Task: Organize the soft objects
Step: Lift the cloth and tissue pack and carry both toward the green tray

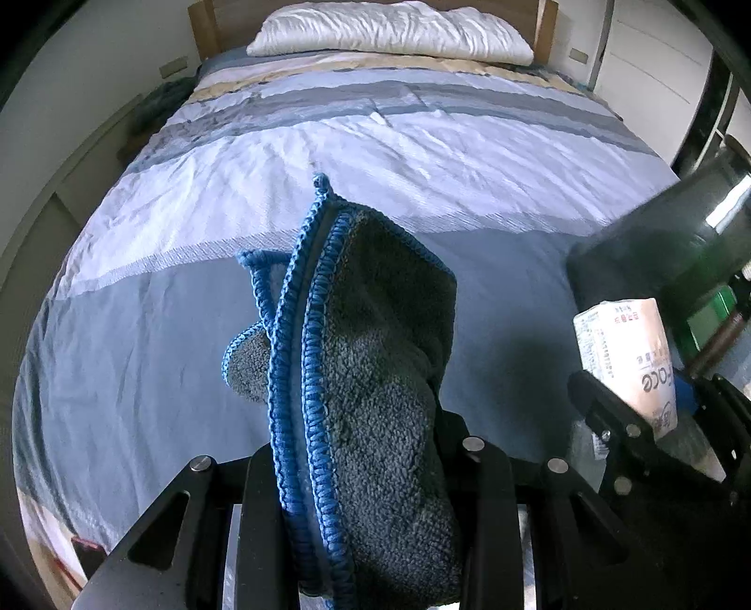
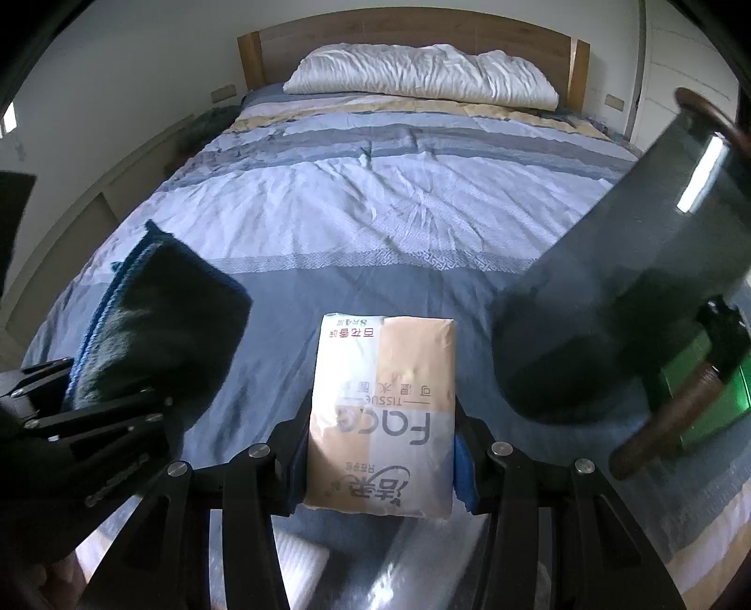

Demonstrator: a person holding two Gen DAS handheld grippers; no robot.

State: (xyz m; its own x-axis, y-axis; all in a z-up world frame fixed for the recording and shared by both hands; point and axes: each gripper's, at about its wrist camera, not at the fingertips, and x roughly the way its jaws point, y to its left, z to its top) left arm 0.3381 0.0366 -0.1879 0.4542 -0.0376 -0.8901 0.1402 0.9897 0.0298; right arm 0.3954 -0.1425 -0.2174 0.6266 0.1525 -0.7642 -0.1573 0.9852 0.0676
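Note:
My left gripper (image 1: 361,464) is shut on a grey fleecy cloth with blue stitched edging (image 1: 371,356), held upright above the foot of the bed; it also shows at the left of the right wrist view (image 2: 159,324). My right gripper (image 2: 380,450) is shut on a pack of tissues (image 2: 385,413), beige and white with printed lettering, held above the blue part of the duvet. The tissue pack also shows at the right of the left wrist view (image 1: 629,356).
A bed with a striped blue, white and beige duvet (image 2: 375,206) fills both views, with a white pillow (image 2: 422,75) at the wooden headboard (image 2: 413,28). A large dark cylindrical container with handle (image 2: 624,291) stands at the right, over something green (image 2: 704,399). Walls flank both sides.

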